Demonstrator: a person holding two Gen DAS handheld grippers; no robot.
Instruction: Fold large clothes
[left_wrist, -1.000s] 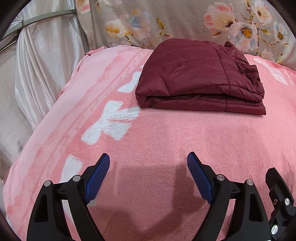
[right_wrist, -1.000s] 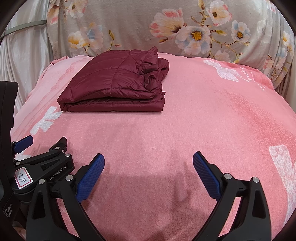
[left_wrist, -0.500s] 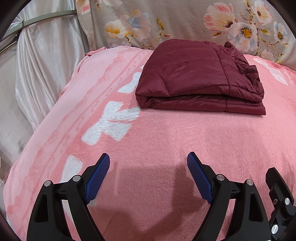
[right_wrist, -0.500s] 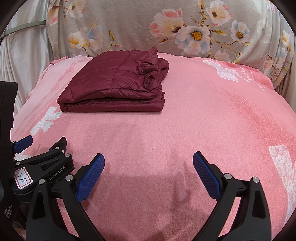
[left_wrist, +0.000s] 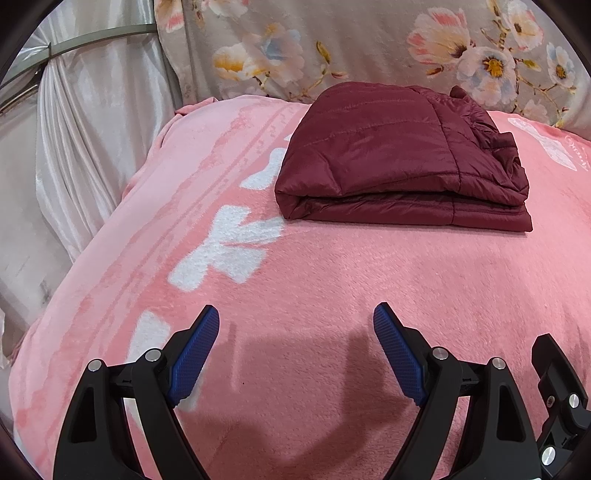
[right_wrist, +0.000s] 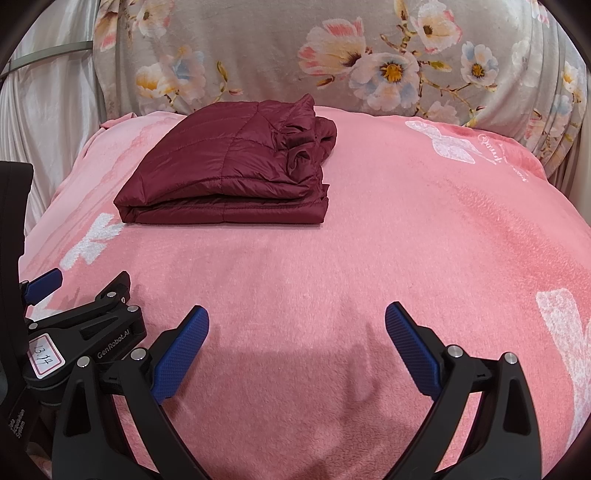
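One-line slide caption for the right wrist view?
Folded maroon jacket lies on the pink blanket; open right gripper hovers empty nearby, left gripper alongside.

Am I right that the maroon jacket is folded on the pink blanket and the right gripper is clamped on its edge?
Not quite. The maroon jacket is folded on the pink blanket, but the right gripper is open and well short of it, as the right wrist view shows.

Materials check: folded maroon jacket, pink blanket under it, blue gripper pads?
Folded maroon quilted jacket: likely nylon or polyester shell, slight sheen, stitched puffy channels. Pink blanket with white pattern: plush fleece, matte, fuzzy nap visible. Blue fingertip pads on the left gripper: probably rubber or textured plastic, with a fine diamond grid.
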